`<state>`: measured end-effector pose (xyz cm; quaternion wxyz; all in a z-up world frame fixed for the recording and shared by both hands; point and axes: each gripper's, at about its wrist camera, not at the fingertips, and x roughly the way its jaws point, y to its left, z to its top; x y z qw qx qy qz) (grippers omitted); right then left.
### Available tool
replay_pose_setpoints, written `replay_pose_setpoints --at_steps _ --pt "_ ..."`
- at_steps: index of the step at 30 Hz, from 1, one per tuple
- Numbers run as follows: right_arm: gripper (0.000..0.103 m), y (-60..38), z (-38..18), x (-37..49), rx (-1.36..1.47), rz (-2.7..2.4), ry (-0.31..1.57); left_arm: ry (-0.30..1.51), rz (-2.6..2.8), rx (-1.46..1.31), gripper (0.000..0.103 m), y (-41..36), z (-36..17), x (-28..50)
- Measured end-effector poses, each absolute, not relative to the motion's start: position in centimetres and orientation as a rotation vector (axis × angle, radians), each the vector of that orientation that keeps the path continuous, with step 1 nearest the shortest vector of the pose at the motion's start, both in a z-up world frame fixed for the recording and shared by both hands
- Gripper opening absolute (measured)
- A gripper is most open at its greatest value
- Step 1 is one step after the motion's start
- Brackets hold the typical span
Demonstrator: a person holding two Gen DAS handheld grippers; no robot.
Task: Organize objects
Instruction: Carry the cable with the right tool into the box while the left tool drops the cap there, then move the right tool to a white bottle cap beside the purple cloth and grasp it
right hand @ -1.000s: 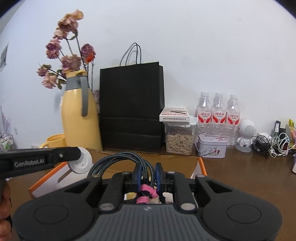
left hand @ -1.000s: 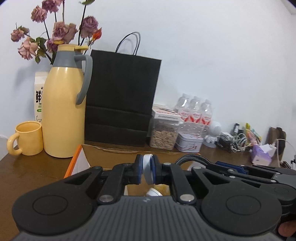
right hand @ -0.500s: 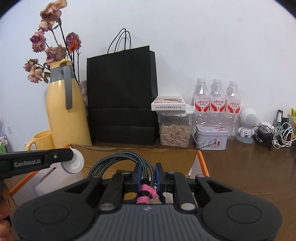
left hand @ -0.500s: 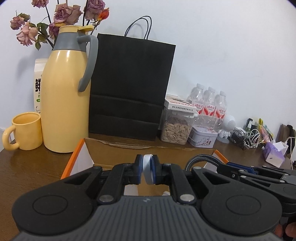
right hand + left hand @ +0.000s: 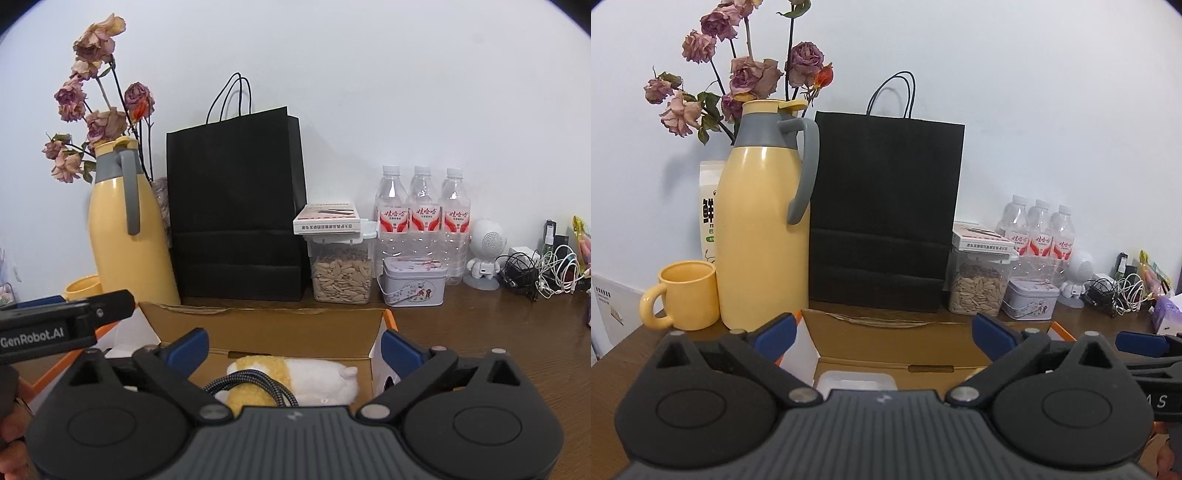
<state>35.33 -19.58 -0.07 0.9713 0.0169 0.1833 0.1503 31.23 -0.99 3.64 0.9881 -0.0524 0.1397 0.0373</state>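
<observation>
Two hand-held tools are seen from their own cameras, both hovering over an open cardboard box [image 5: 266, 332] with orange edges that sits on a brown wooden tabletop [image 5: 480, 332].

The step in hand appears to be the release of items into the box. The jaws of the left tool [image 5: 882, 332] are opening and stand wide, with nothing between the blue pads; a pale, translucent plastic case [image 5: 855, 380] is seen directly below, lying in the box. The jaws of the right tool [image 5: 291, 349] are likewise opening and stand wide, gripping nothing; under them a braided cable [image 5: 251, 386] lies coiled on a yellow-and-white plush toy [image 5: 306, 376] at the bottom of the box.

Both tools are pointed slightly downward toward the back wall of the box. The left tool's finger is visible at the left edge of the right camera view, so the two are held close together, side by side. Part of a hand [image 5: 11, 424] is glimpsed at that edge.

As a judgement, the next move calls for both tools to be lifted clear without snagging the cable, then directed to whatever is still loose. Candidates along the wall are a tangle of white and black wires [image 5: 535, 266], a small printed tin [image 5: 413, 282] and a yellow mug [image 5: 683, 295], though which belong to the task cannot be told.
</observation>
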Motion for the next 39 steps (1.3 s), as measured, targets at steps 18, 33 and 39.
replay_pose_setpoints --at_steps 18,33,39 --pt "0.103 -21.4 0.1 31.6 0.023 0.308 0.354 0.307 0.004 -0.067 0.103 -0.8 3.6 27.5" --pt "0.103 -25.7 -3.5 25.6 -0.021 0.276 0.440 0.380 -0.001 -0.032 0.103 1.6 0.1 20.7" --pt "0.103 -26.8 -5.7 24.2 -0.062 0.225 0.525 0.427 0.015 -0.033 0.103 2.4 -1.3 19.0"
